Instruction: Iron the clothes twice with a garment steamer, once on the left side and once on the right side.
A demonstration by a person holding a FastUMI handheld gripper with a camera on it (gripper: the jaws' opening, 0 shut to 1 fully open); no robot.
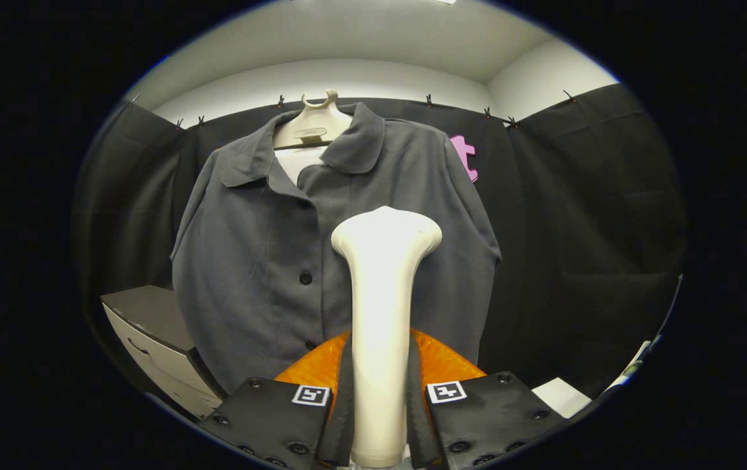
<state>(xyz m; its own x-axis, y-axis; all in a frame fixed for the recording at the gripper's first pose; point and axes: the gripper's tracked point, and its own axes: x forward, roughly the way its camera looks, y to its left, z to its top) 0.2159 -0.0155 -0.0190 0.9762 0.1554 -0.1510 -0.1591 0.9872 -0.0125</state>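
A dark grey buttoned shirt point(262, 254) hangs on a pale hanger point(313, 124) in front of the black cloth wall. My gripper point(380, 391) is shut on the cream handle of a garment steamer point(383, 294), both fingers pressing its sides. The steamer stands upright between the fingers, and its wide head point(386, 235) is in front of the shirt's right half, near chest height. Whether the head touches the fabric I cannot tell.
A pale cabinet with drawers point(151, 339) stands low beside the shirt's left hem. A white sheet point(563, 395) lies low beyond the right finger. Black cloth walls close in behind and on both sides, with a white ceiling above.
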